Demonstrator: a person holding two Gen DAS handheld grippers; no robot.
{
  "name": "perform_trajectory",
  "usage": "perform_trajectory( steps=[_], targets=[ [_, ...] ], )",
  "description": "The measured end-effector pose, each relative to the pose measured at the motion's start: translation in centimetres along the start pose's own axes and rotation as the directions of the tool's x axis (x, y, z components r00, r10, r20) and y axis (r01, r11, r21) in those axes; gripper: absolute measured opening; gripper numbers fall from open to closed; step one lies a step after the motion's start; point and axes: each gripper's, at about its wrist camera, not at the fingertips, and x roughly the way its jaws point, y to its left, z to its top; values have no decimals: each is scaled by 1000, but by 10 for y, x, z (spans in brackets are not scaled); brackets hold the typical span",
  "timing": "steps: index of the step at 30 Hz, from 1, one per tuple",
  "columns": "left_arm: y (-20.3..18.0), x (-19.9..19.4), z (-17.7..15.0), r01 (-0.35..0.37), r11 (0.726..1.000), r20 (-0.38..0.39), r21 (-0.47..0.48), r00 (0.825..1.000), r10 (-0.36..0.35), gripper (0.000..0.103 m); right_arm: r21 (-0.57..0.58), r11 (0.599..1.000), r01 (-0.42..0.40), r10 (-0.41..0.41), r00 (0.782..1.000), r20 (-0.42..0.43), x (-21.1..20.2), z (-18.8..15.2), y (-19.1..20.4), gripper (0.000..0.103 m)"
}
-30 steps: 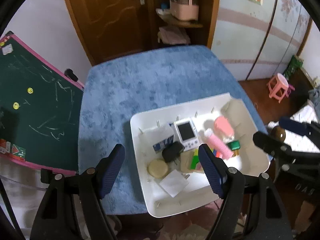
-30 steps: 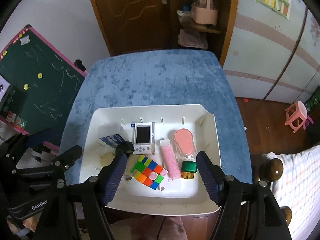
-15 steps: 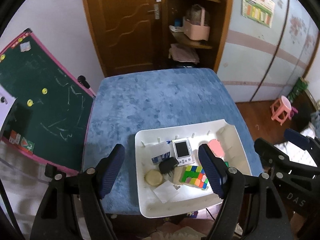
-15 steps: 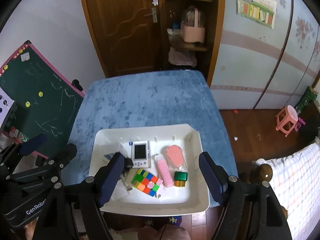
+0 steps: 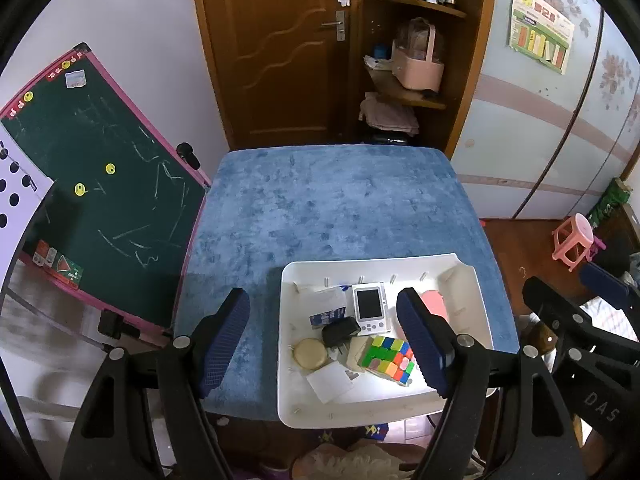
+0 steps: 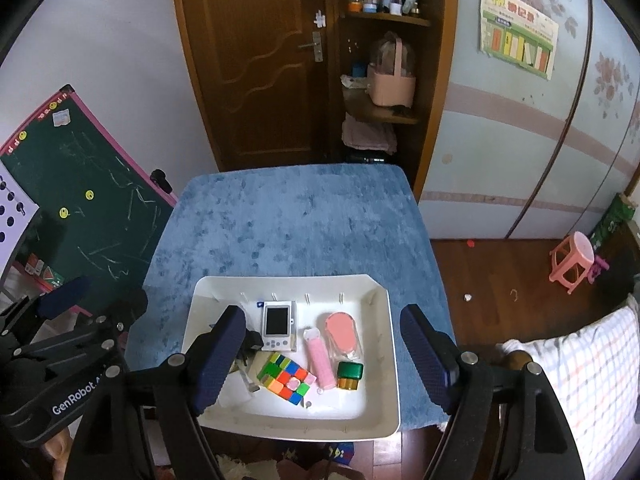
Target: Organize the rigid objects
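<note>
A white tray (image 5: pixel 288 360) (image 6: pixel 380 360) sits at the near edge of the blue table (image 5: pixel 332 208) (image 6: pixel 292 220). It holds a colour cube (image 5: pixel 387 358) (image 6: pixel 286 376), a white handheld device (image 5: pixel 370 308) (image 6: pixel 279 326), a black charger (image 5: pixel 340 330), a tan disc (image 5: pixel 310 354), a small blue-and-white box (image 5: pixel 328 308), a pink tube (image 6: pixel 320 358), a pink case (image 6: pixel 342 332) and a green box (image 6: pixel 350 374). My left gripper (image 5: pixel 324 340) and right gripper (image 6: pixel 324 356) are both open and empty, held high above the tray.
A green chalkboard (image 5: pixel 92 188) leans at the table's left. A wooden door (image 5: pixel 276 52) and shelf (image 5: pixel 404 80) with a pink basket stand behind. A pink stool (image 6: pixel 572 260) is on the floor at right. A checked cloth (image 6: pixel 580 380) lies near right.
Both grippers have risen and pulled back from the tray, so the tray looks smaller and more of the room shows. Both stay open. Nothing in the tray has moved.
</note>
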Motion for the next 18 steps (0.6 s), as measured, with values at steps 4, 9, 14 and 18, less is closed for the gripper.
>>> perform_trajectory(
  steps=[4,9,14,18],
  targets=[
    [2,-3,-1,-8,1000,7,-4,1000,8,79,9,1000,-17,17,1000,9,0,3,0,80],
    [5,-1,-1,-20,1000,2,-14,1000,20,79,5,999,-38,38,999,11,2,6,3,80],
    [9,0,0,-25,999,1,-21,1000,25,79,-7,999,-43,43,999,4,4,7,7,80],
    [10,3,1,-34,999,-2,-31,999,34,79,-9,999,-45,45,999,4,5,8,8,80]
  ],
)
